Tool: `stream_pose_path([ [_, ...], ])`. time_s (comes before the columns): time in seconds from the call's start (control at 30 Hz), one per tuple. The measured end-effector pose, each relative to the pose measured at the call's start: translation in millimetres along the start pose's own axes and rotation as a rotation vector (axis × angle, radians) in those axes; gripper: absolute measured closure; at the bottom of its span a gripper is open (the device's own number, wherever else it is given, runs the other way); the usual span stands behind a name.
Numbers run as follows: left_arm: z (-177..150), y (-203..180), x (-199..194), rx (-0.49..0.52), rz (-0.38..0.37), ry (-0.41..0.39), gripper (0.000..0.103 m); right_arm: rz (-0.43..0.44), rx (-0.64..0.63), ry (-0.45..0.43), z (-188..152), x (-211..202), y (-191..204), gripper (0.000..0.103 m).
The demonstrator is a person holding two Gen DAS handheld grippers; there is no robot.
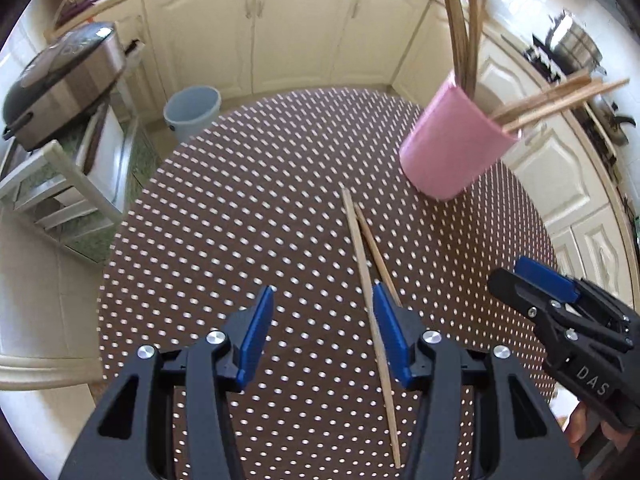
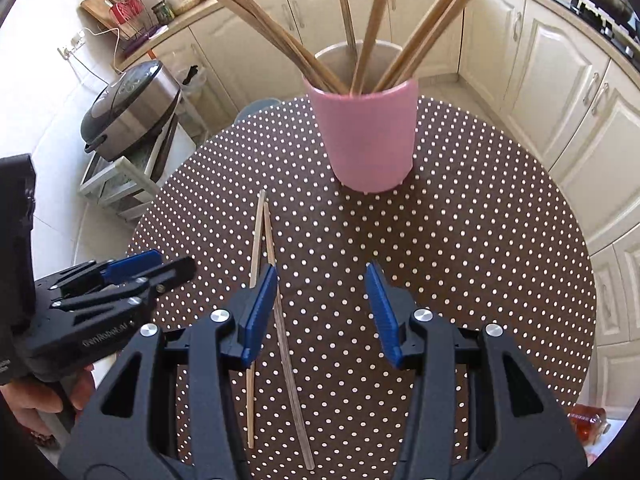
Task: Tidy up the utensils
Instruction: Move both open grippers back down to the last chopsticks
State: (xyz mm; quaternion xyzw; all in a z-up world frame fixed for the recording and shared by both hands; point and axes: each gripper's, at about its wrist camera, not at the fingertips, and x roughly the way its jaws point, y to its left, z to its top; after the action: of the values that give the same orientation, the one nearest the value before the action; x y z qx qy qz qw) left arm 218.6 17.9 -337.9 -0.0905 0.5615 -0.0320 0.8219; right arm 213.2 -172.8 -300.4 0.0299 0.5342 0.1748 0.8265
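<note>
Two wooden chopsticks (image 1: 366,272) lie crossed on the brown polka-dot table (image 1: 240,220); they also show in the right wrist view (image 2: 266,240). A pink cup (image 1: 456,144) holding several chopsticks stands at the far side, upright in the right wrist view (image 2: 370,136). My left gripper (image 1: 322,308) is open and empty, with the chopsticks by its right finger. My right gripper (image 2: 322,284) is open and empty, with the chopsticks by its left finger. Each gripper shows in the other's view, the right one (image 1: 532,284) and the left one (image 2: 160,268).
A rice cooker (image 2: 132,112) sits on a small stand left of the table. A grey bin (image 1: 192,110) stands on the floor beyond the table. Cream cabinets (image 1: 304,28) line the back and right. An orange bottle (image 2: 588,424) lies at the lower right.
</note>
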Motion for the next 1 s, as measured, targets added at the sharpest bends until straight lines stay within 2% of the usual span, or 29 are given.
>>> stream_pose_path([
  [0.23,5.5,-23.4,35.4,0.071,0.037,0.103,0.052,0.015,0.035,0.037,-5.8,9.2,-13.9,0.055],
  [0.4,12.9,-37.1,53.1,0.111,0.096,0.134,0.052,0.02,0.057,0.054,-6.8,11.3,-24.6,0.055],
  [0.63,24.0,-41.2,72.2,0.078,0.118,0.202,0.052,0.03,0.068,0.065,-4.2,11.1,-31.2,0.055],
  [0.7,26.0,-45.3,73.6,0.096,0.142,0.209,0.058,0.034,0.067,0.073,-3.8,12.2,-31.6,0.055],
  [0.77,28.1,-46.4,73.6,0.105,0.16,0.203,0.077,0.043,0.062,0.087,-2.8,14.7,-30.0,0.055],
  [0.83,29.6,-41.9,72.5,0.082,0.159,0.2,0.09,0.05,0.055,0.103,-0.9,18.7,-27.5,0.055],
  [0.93,30.5,-29.2,70.7,0.047,0.125,0.201,0.097,0.068,0.026,0.146,2.6,27.6,-19.5,0.055],
  [1.0,30.7,-23.9,70.4,0.026,0.097,0.196,0.097,0.068,-0.004,0.175,5.3,34.5,-11.0,0.055],
])
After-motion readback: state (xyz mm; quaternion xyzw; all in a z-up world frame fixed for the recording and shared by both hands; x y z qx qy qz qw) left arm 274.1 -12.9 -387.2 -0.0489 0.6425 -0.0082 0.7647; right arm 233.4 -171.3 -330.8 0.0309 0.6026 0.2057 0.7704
